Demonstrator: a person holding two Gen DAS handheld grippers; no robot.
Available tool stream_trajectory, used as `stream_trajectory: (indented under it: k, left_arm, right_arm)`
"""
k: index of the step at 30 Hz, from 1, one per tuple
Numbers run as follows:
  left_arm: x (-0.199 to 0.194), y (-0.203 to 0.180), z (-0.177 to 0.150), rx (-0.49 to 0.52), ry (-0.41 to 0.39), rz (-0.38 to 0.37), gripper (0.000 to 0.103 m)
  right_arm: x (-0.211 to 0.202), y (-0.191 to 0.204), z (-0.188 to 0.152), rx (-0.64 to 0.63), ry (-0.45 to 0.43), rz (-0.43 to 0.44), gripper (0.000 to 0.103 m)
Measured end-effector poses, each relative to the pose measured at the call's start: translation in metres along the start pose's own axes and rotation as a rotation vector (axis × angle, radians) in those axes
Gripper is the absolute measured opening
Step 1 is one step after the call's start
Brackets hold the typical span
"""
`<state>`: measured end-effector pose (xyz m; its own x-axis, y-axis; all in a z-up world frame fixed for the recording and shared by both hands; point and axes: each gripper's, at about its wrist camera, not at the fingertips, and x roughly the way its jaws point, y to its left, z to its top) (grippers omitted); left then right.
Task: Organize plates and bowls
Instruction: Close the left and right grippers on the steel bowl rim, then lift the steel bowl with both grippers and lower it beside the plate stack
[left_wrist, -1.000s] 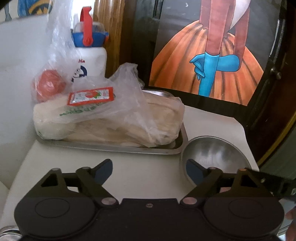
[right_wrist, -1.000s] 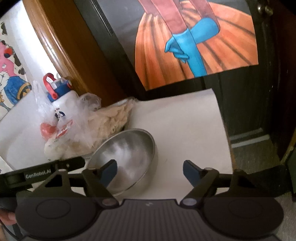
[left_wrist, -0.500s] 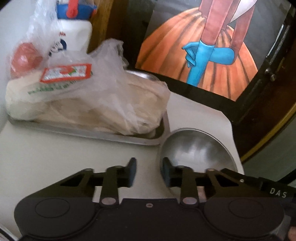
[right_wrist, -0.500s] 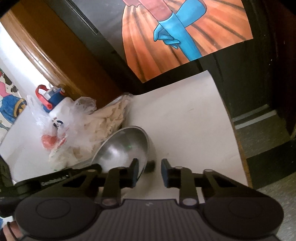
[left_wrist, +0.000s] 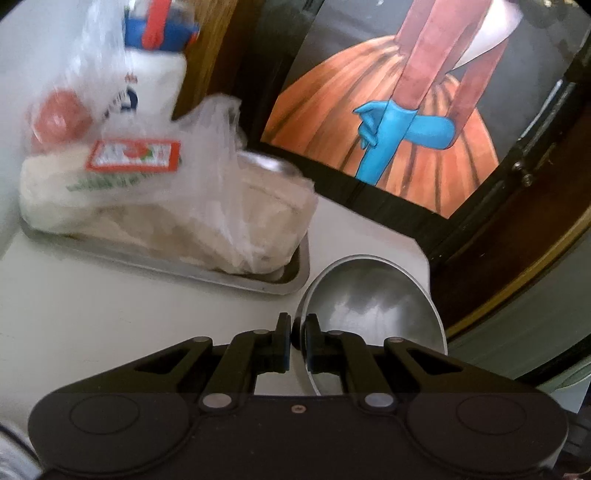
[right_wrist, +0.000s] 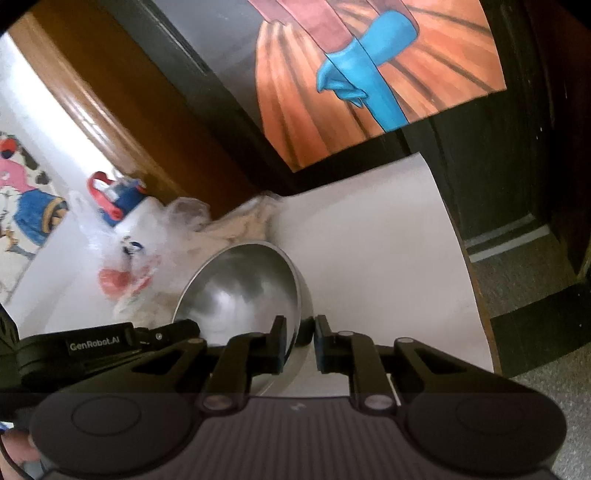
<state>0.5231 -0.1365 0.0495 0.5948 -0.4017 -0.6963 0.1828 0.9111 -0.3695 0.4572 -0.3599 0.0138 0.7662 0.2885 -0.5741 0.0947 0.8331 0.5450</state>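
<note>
Now both grippers have just pinched shut on the shiny metal bowl — the left gripper bites the rim on one side, and the right gripper bites the rim on the other side. The bowl sits at the edge of the white table, tipped up a bit, just beside the metal tray with the plastic bag of food on it.

The bowl is smooth and thin, so I think it could slip out or swing if one hand goes up faster than the other. It could also bump the tray.

The side of the left gripper, seen from the right one, reads "GenRobot.AI". The red label on the bag is too blurry to read.
</note>
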Motion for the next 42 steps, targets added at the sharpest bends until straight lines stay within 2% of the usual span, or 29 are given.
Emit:
stream_trajectory:
  k: [7,13,19,26,31,40,42]
  left_arm:
    - [-0.085,0.006,-0.019,-0.009,-0.043,0.001,0.007]
    - [-0.17,0.023,-0.071,-0.021,-0.066,0.037,0.007]
    - [-0.224,0.051,-0.128,-0.057,-0.043,0.053,0.007]
    - [-0.233,0.079,-0.181,-0.089,0.034,0.073,0.007]
    - [-0.228,0.083,-0.208,-0.082,0.068,0.071,0.007]
    - [-0.204,0.076,-0.226,-0.067,0.126,0.078,0.007]
    - [-0.202,0.075,-0.227,-0.057,0.117,0.083,0.008]
  right_arm:
    - [-0.063,0.05,-0.019,-0.072,0.0,0.06,0.018]
    - [-0.107,0.078,-0.069,-0.114,0.07,0.102,0.018]
    - [-0.132,0.083,-0.123,-0.132,0.158,0.124,0.018]
    - [-0.132,0.084,-0.17,-0.143,0.247,0.091,0.018]
    - [-0.138,0.072,-0.192,-0.145,0.282,0.067,0.018]
    - [-0.13,0.045,-0.207,-0.085,0.32,0.043,0.019]
    - [-0.127,0.044,-0.207,-0.08,0.325,0.048,0.019]
